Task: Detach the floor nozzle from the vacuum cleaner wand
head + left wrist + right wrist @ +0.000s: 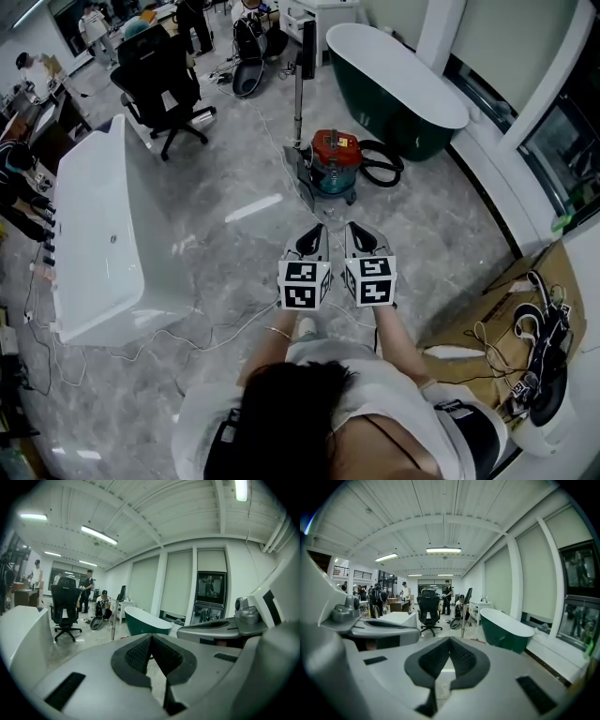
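The left gripper (310,240) and right gripper (362,238) are each pressed together on nothing. They are held side by side and aimed forward, probably because the work is not yet within reach. Well ahead of both tips stands the vacuum cleaner (335,155). Its wand (298,98) rises upright, with the floor nozzle (302,178) at its foot, apparently not yet detached. Count: 2 grippers, 1 vacuum cleaner, 1 wand, 1 floor nozzle.

Bright ceiling tubes (443,550) glare off glossy floor (253,208) (fisheye edges warp).
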The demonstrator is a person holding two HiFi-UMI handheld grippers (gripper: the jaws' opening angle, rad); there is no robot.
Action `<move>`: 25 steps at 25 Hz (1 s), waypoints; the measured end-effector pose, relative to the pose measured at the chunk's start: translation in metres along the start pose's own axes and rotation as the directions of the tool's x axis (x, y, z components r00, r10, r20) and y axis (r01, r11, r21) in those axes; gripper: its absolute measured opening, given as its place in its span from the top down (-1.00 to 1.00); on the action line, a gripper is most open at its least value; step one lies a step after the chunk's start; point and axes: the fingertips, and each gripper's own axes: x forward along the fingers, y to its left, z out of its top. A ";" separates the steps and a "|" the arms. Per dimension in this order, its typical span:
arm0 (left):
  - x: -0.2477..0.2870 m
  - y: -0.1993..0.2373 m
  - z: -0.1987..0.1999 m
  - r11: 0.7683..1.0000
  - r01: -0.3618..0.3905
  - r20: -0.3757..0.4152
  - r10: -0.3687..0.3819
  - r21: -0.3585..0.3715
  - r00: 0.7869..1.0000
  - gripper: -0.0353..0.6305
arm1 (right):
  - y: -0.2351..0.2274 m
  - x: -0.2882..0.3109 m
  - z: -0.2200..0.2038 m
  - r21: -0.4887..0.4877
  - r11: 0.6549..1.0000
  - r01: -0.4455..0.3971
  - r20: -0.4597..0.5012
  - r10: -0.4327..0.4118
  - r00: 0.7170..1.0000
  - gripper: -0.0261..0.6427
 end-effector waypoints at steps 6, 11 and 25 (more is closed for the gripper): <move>0.016 0.027 0.004 1.000 0.007 -0.013 -0.007 0.006 1.000 0.91 | 0.007 0.028 0.014 0.006 1.000 0.008 0.011 -0.008 1.000 0.88; 0.026 0.040 0.012 1.000 0.016 -0.007 -0.016 0.004 1.000 0.91 | 0.007 0.044 0.019 0.018 1.000 0.019 0.010 -0.019 1.000 0.88; 0.041 0.059 0.017 0.999 0.032 -0.002 -0.032 -0.005 0.999 0.91 | 0.010 0.073 0.018 0.050 0.999 0.019 -0.015 -0.018 1.000 0.88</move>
